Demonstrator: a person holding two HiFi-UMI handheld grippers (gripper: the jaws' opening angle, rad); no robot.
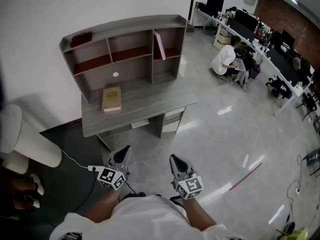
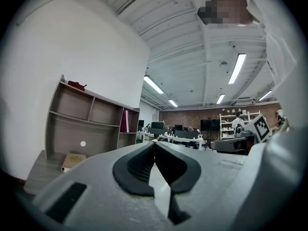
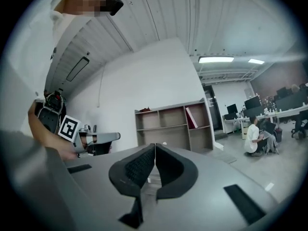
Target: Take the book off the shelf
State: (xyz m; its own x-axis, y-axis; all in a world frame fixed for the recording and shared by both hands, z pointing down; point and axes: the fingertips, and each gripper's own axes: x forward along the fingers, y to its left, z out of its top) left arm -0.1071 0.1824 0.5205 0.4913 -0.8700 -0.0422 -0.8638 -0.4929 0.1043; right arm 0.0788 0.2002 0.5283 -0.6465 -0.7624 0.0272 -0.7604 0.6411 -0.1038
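– Where do we see the dark red book (image 1: 159, 44)?

– We find it in the upper right compartment of the grey wooden shelf unit (image 1: 127, 28), which stands on the grey wood-grain desk (image 1: 150, 104) against the white wall. It leans rather than standing upright, with its top tipped towards the divider on its left. In the right gripper view we see the same dark red book (image 3: 191, 117) in that same compartment.

– And the other one?

– A tan book (image 1: 111, 98) lies flat on the desk top, below the shelf's left half and well apart from the red one.

– How do our jaws stand?

– We hold both grippers low over the glossy grey floor (image 1: 225, 134), in front of the desk and well short of it. The left gripper (image 1: 124, 151) is clenched: in its own view we see the left gripper (image 2: 154, 146) with its dark pads pressed together and nothing between them. The right gripper (image 1: 175, 160) is the same, and its own view shows the right gripper (image 3: 155, 148) with pads meeting tip to tip, gripping nothing.

– Anyone else about?

– A person in a white top (image 1: 225, 60) sits low on the floor by the long desks at the far right
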